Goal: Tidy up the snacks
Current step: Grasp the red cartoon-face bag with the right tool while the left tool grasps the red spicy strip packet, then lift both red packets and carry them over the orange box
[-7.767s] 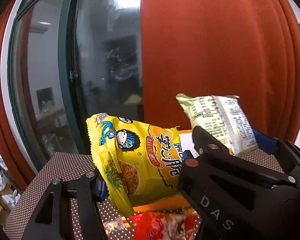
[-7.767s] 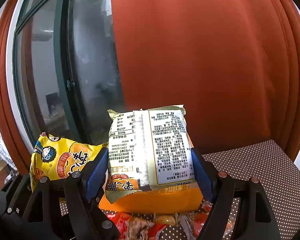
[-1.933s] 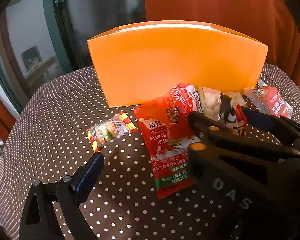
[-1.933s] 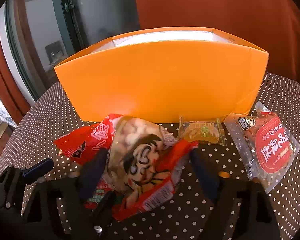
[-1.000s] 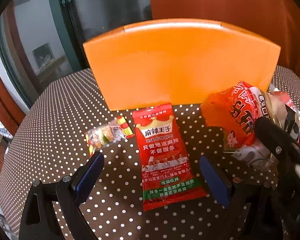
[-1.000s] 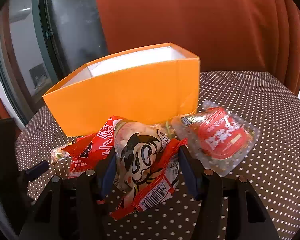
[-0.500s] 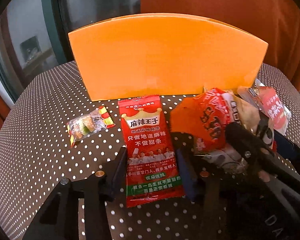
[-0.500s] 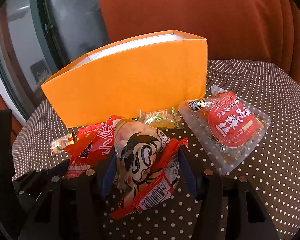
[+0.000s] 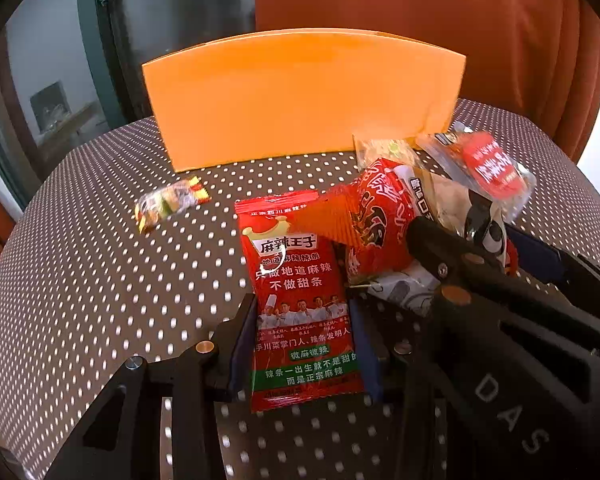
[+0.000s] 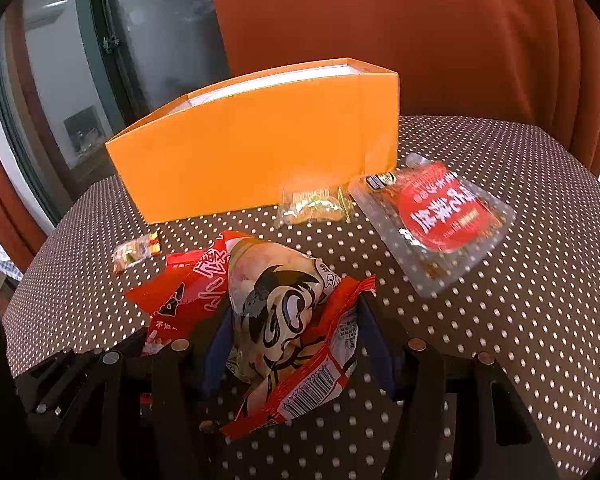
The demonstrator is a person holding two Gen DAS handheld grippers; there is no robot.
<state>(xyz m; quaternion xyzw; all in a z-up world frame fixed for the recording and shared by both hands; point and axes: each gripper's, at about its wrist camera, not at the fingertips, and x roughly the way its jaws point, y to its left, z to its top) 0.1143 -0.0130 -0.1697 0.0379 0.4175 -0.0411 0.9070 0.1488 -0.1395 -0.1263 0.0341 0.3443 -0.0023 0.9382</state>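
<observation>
- The left gripper (image 9: 304, 344) is closing its jaws on the lower half of the flat red spicy-strip packet (image 9: 296, 300); the blue pads are flanking the packet's two long edges and appear to be pressing on them.
- The packet is lying on the polka-dot tablecloth (image 9: 80, 300), near the middle of the table and in front of the orange box (image 9: 300, 96).
- The right gripper (image 10: 294, 344) is clamping a crumpled red snack bag with a cartoon face (image 10: 276, 312); the bag is bulging upward between the pads.
- The orange box is standing upright toward the far edge of the table, with its top open.
- A small wrapped candy (image 9: 168, 204) is lying toward the left edge. A clear yellow-green sachet (image 10: 316, 206) is resting just in front of the box, and a clear pack with a red label (image 10: 440, 216) is lying toward the right edge.
- Step in hand, as a judgement: both hands are securing one snack each for transfer.
- The next move probably calls for lifting both items clear of the cloth and carrying them over the box rim before releasing.
</observation>
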